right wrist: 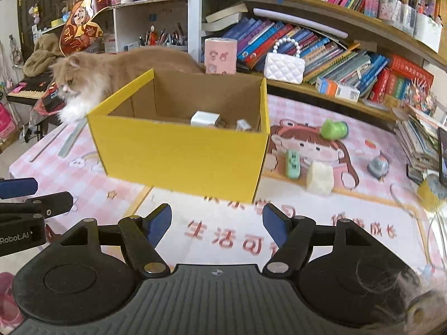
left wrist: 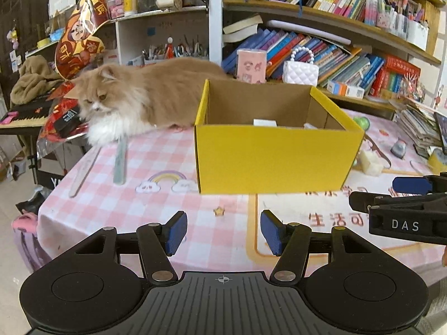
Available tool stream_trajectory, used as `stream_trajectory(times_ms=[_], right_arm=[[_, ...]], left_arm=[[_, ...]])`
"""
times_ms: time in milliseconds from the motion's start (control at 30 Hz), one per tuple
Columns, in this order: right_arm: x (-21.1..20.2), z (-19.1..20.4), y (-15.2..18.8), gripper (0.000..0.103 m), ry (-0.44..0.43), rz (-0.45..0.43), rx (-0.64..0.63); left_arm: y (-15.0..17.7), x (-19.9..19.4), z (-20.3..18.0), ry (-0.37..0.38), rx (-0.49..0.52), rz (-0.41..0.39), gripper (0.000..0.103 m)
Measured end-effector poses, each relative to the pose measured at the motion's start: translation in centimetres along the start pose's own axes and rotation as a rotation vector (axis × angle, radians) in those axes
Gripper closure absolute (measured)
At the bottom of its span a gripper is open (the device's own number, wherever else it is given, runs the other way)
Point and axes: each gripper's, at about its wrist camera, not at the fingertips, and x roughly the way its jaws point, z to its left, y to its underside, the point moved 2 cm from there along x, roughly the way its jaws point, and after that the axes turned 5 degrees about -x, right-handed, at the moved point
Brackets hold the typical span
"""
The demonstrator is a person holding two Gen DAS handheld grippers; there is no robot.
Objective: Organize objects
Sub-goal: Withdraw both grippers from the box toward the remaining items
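The left claw (left wrist: 223,230) hovers low over the near part of the desk (left wrist: 117,203), its blue pads spread wide with nothing between them. The right claw (right wrist: 217,224) hangs beside it, likewise spread and empty; each shows at the edge of the other's view.

Ahead of both stands the yellow box (right wrist: 181,156), open at the top, its near wall facing the claws and its right corner edge turned toward the right claw. Inside, on the brown floor, lie a white block (right wrist: 204,118) and a smaller pale piece (right wrist: 242,124) near the right wall.

Right of the box, on the pink checked cloth, the loose things sit in a loose cluster: a mint green case (right wrist: 292,164) just beside the box's right wall, a cream lumpy block (right wrist: 319,178) near it, a green toy (right wrist: 333,129) farther back, and a small grey dome-shaped item (right wrist: 378,166) well apart to the right. The strip of desk between the claws and the box's near wall is open cloth.

On the left, a ginger and white cat (left wrist: 131,97) lies on the desk behind and beside the box's left wall, head toward the desk's left edge. Two flat rulers (left wrist: 120,162) lie near that edge, in front of the cat. A stack of books (right wrist: 419,139) crowds the far right edge, and a bookshelf (right wrist: 321,42) closes the back.
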Motion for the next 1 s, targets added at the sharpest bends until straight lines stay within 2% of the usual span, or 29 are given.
stream_trajectory(times_ms=[300, 400, 700, 1000], right_arm=[[-1.4, 0.5, 2.7, 0.030, 0.032, 0.035, 0.045], [-1.8, 0.3, 3.6, 0.030, 0.050, 0.046, 0.075], [-2.9, -0.4, 5.9, 0.028, 0.106, 0.073, 0.162], [-3.1, -3.0, 6.8, 0.027, 0.162, 0.093, 0.194]], left_arm=[[1.8, -0.8, -0.3, 0.017, 0.042, 0.034, 0.043], [2.1, -1.1, -0.6, 0.028, 0.059, 0.039, 0.038], [3.1, -0.9, -2.1, 0.079, 0.125, 0.072, 0.038], [3.0, 0.2, -5.0, 0.126, 0.168, 0.090, 0.038]])
